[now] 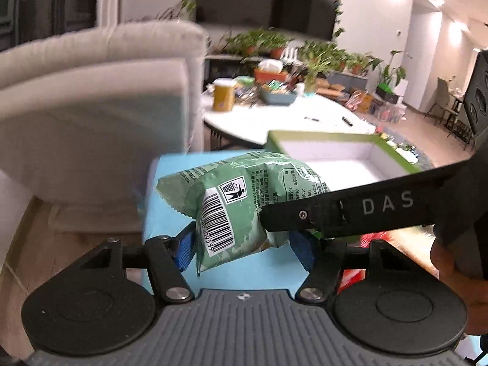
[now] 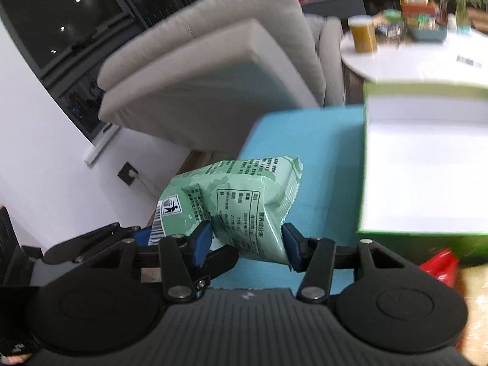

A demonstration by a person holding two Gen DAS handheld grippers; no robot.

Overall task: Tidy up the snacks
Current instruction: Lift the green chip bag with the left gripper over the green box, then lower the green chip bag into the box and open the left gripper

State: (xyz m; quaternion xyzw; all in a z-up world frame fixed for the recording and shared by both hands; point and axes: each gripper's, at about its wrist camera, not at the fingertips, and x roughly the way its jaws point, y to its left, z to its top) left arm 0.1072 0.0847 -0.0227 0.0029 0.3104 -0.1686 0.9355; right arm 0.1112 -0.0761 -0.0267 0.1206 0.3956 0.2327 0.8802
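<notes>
One green snack packet [image 1: 238, 192] with a barcode hangs above the blue table top [image 1: 170, 213], held by both grippers. My left gripper [image 1: 244, 244] is shut on its barcode end, with a blue pad on each side. The right gripper's black finger [image 1: 305, 213] reaches in from the right and presses the same packet. In the right wrist view my right gripper [image 2: 247, 241] is shut on the packet [image 2: 244, 192] at its other end, and the left gripper's fingers [image 2: 143, 235] clamp the barcode end at the left. An open box [image 1: 393, 152] with a green rim and white inside lies just beyond.
The green-rimmed box [image 2: 427, 167] fills the right side of the blue table top [image 2: 305, 140]. A red packet [image 2: 439, 265] lies by its near corner. A beige sofa [image 2: 213, 70] stands behind, and a white round table [image 1: 274, 116] with jars, containers and plants is farther back.
</notes>
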